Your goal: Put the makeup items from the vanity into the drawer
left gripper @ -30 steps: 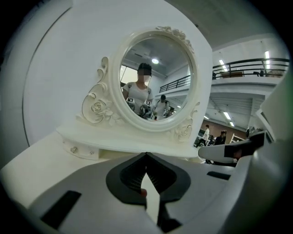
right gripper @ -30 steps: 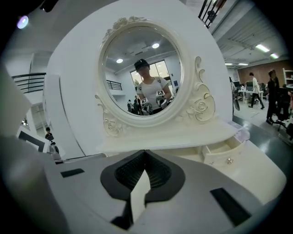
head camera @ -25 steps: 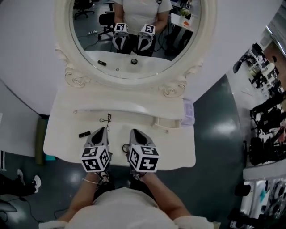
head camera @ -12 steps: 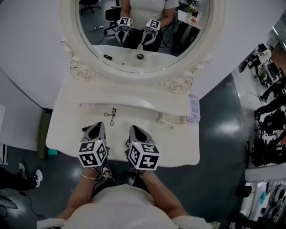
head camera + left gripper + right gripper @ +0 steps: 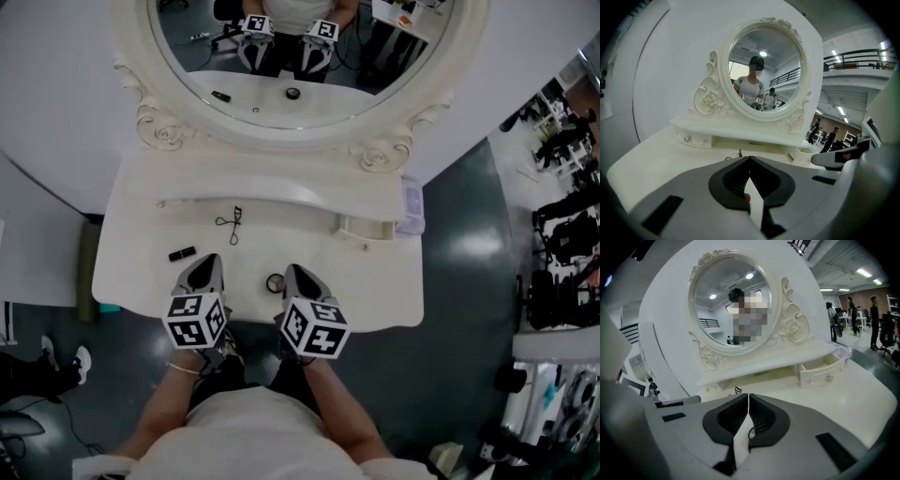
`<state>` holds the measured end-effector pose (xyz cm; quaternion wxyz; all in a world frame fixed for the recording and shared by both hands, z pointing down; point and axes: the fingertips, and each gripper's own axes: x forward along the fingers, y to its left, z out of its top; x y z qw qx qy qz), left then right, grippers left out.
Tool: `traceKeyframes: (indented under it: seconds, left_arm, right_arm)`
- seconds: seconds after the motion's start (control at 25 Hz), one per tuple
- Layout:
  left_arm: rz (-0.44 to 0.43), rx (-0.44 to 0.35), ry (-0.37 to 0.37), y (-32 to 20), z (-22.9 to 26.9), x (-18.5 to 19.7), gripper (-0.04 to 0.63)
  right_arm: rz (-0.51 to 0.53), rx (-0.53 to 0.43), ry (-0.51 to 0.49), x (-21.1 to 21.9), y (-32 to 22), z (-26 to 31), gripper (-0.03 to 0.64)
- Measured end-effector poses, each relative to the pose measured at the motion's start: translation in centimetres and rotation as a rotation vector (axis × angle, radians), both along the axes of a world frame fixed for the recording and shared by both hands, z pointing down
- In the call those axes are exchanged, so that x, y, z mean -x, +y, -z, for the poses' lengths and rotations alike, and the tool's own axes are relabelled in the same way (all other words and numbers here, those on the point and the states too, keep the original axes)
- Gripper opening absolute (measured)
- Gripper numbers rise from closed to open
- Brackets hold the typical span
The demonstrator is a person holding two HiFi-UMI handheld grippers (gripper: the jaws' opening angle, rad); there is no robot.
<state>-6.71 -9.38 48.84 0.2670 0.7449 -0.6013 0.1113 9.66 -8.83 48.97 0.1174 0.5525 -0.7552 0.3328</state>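
Vanity top (image 5: pixel 141 272), left to right.

- Black tube (image 5: pixel 181 253): lies flat near the left front, just left of the left gripper's tip, apart from it.
- Left gripper (image 5: pixel 207 265): jaws closed tip to tip, nothing between them. Hovers over the front edge and points toward the mirror (image 5: pixel 281 56).
- Eyelash curler (image 5: pixel 230 224): lies further back, in front of the raised shelf.
- Small round pot (image 5: pixel 275 282): sits between the 2 grippers, just beside the right one's tip.
- Right gripper (image 5: pixel 294 275): jaws pressed together, empty.
- Drawer (image 5: pixel 367 228): pulled open under the shelf at the right. No item shows inside it from above.
- Clear box (image 5: pixel 412 208): at the far right edge.

Judgement: the task is at its start. All 3 items are on the top, and the step in hand is the approach to the first pick.

Next move, as I read it: either gripper has to open before it can take anything. The round pot is nearest for the right gripper, the tube for the left. The pot is low and flat, so the jaws must come down close to the surface and straddle it.
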Motion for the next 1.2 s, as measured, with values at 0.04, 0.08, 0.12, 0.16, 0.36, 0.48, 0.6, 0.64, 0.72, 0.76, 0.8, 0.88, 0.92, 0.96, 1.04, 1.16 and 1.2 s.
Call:
traceKeyframes:
  seconds: [0.04, 0.08, 0.12, 0.16, 0.36, 0.48, 0.6, 0.64, 0.72, 0.76, 0.8, 0.88, 0.92, 0.96, 1.04, 1.16, 1.2]
  left_arm:
    - [-0.017, 0.009, 0.0, 0.1, -0.5, -0.5, 0.003]
    - [-0.032, 0.016, -0.001, 0.2, -1.0, -0.9, 0.003]
    - [-0.046, 0.022, -0.001, 0.3, -1.4, -1.2, 0.003]
    - [-0.057, 0.028, 0.001, 0.5, -1.9, -1.5, 0.003]
    - [-0.075, 0.066, 0.02, 1.2, -4.1, -2.1, 0.003]
    - [-0.082, 0.088, 0.027, 1.4, -5.3, -2.2, 0.003]
    - [-0.09, 0.103, 0.03, 1.6, -6.1, -2.2, 0.003]
    - [-0.094, 0.106, 0.032, 1.6, -6.3, -2.2, 0.003]
    - [-0.102, 0.11, 0.037, 1.6, -6.7, -2.4, 0.003]
    - [-0.106, 0.111, 0.039, 1.6, -6.8, -2.4, 0.003]
    - [-0.109, 0.112, 0.041, 1.5, -7.0, -2.4, 0.003]
    - [-0.113, 0.114, 0.045, 1.4, -7.3, -2.3, 0.003]
    - [-0.114, 0.114, 0.047, 1.4, -7.4, -2.3, 0.003]
    - [-0.114, 0.116, 0.049, 1.4, -7.6, -2.1, 0.003]
    - [-0.111, 0.121, 0.057, 1.4, -7.8, -1.9, 0.003]
    - [-0.109, 0.131, 0.069, 1.5, -8.3, -1.6, 0.003]
    - [-0.109, 0.135, 0.073, 1.6, -8.5, -1.6, 0.003]
  right_arm:
    - [-0.008, 0.013, -0.005, -0.3, 0.3, -0.5, 0.02]
    - [-0.013, 0.023, -0.009, -0.6, 0.6, -1.0, 0.02]
    - [-0.014, 0.032, -0.01, -0.8, 0.9, -1.5, 0.02]
    - [-0.014, 0.041, -0.009, -1.0, 1.3, -2.1, 0.021]
    - [0.013, 0.102, 0.017, -1.0, 3.1, -5.0, 0.085]
    - [0.031, 0.131, 0.039, -0.7, 3.7, -6.5, 0.115]
    - [0.045, 0.147, 0.062, -0.3, 4.0, -7.7, 0.136]
    - [0.049, 0.154, 0.066, -0.1, 4.0, -8.0, 0.144]
    - [0.057, 0.166, 0.075, 0.2, 4.0, -8.8, 0.16]
    - [0.061, 0.171, 0.082, 0.3, 3.9, -9.1, 0.168]
    - [0.065, 0.174, 0.093, 0.4, 3.9, -9.5, 0.178]
    - [0.07, 0.18, 0.12, 0.6, 3.6, -10.2, 0.204]
    - [0.07, 0.182, 0.135, 0.7, 3.5, -10.5, 0.216]
    - [0.071, 0.185, 0.147, 0.8, 3.4, -10.8, 0.219]
    - [0.074, 0.195, 0.165, 1.0, 3.2, -11.2, 0.225]
    - [0.08, 0.21, 0.191, 1.4, 3.0, -11.7, 0.23]
    - [0.081, 0.214, 0.202, 1.5, 2.9, -11.9, 0.23]
